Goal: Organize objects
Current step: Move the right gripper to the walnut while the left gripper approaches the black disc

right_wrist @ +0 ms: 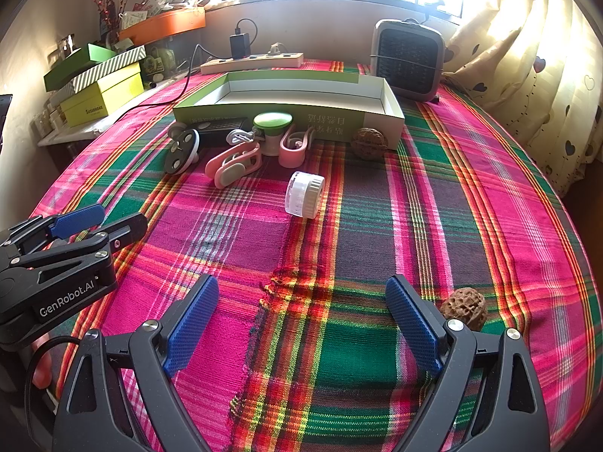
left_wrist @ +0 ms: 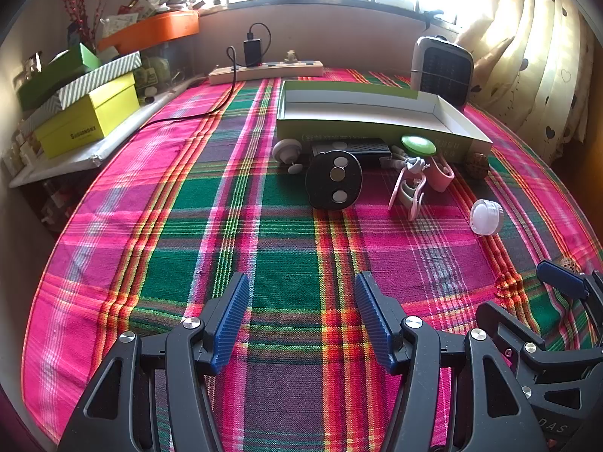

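hovering over plaid cloth [right_wrist: 339,226], left gripper [left_wrist: 301,316] & right gripper [right_wrist: 301,320] both wide open, empty; white jar [right_wrist: 304,195] at 12 o'clock of right.

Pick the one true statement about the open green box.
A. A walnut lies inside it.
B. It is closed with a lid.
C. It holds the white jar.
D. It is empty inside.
D: the green box shows only bare white floor, while the white jar lies on the plaid cloth in front of it.

My left gripper [right_wrist: 98,222] is showing "GenRobot.AI" on its body; the tray's [right_wrist: 339,128] characters I am not reading.
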`<action>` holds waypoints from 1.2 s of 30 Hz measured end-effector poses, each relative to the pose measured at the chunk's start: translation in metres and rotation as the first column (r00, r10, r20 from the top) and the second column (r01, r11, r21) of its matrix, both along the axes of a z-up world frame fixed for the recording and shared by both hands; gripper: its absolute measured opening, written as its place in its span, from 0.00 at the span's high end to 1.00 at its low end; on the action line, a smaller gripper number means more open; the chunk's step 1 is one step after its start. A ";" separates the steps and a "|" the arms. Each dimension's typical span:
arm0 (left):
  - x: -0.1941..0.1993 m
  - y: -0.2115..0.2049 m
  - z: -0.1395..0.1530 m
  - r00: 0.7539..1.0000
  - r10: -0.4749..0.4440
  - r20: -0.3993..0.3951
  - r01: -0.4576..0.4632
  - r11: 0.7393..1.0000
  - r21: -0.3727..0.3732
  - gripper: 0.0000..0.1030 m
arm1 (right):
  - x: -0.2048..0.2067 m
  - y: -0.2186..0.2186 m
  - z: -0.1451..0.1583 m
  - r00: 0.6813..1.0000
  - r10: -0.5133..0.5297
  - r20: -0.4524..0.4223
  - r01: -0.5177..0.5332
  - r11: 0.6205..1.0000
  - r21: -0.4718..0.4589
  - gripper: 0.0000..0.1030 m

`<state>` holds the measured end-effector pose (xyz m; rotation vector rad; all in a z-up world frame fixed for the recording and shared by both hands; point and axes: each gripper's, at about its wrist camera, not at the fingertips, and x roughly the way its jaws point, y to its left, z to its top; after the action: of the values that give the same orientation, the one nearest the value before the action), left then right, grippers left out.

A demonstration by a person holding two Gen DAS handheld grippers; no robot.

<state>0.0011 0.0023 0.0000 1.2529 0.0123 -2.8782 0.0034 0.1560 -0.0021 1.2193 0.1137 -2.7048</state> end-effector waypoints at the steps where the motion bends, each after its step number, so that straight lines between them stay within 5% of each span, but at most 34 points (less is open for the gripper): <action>1: 0.000 0.000 0.000 1.000 0.000 0.000 0.000 1.000 0.000 0.44 | 0.000 0.000 0.000 1.000 0.000 0.000 0.000 1.000 0.000 0.12; 22: -0.002 -0.002 -0.002 0.999 -0.035 0.007 0.035 0.999 -0.005 0.44 | 0.009 0.011 0.001 1.000 -0.001 -0.007 0.001 0.999 -0.039 0.13; 36: -0.007 -0.003 0.001 0.997 -0.069 0.017 0.069 0.998 -0.004 0.44 | 0.027 0.041 0.010 0.993 -0.098 -0.067 0.095 0.994 -0.046 0.15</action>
<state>-0.0063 -0.0011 0.0013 1.3028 -0.0389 -2.9225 0.0307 0.1974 0.0082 1.1480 0.0065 -2.8176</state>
